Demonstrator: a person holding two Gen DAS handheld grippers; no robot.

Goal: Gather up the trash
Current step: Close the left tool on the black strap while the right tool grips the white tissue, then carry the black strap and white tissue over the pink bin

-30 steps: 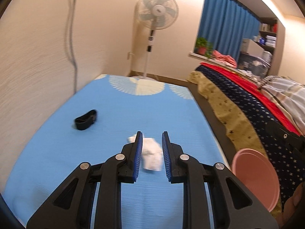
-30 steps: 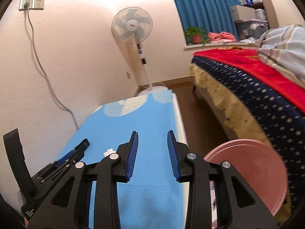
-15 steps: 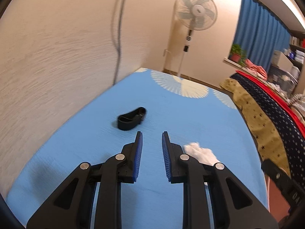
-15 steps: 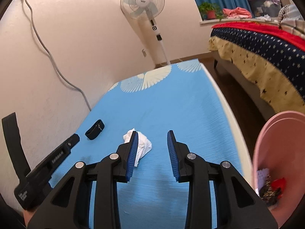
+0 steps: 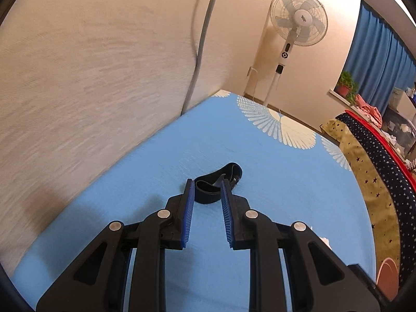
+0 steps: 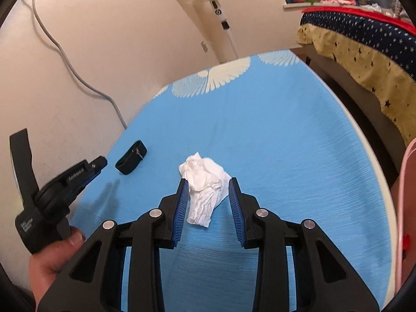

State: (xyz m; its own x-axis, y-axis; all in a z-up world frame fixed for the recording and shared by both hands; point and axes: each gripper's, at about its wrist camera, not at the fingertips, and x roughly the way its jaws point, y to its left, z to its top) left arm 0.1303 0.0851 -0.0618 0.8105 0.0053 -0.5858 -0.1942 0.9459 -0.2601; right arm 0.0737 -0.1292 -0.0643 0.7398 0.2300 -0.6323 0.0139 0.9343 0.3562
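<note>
A crumpled white tissue lies on the blue mattress. My right gripper is open, with its fingers either side of the tissue's near half; no pad visibly presses on it. A black strap loop lies further left on the mattress. My left gripper is open and just short of the loop, whose near end shows between the fingertips. The right wrist view also shows the left gripper, held by a hand, close to the strap. Only an edge of the tissue shows in the left wrist view.
A pink bin with bits inside stands off the mattress's right edge. The wall with a hanging cable runs along the left side. A standing fan is at the far end. A bed with a star-patterned cover is on the right.
My left gripper swung left, away from the tissue, and now faces the black strap. My right gripper dropped and moved forward until the tissue lay between its fingers.
</note>
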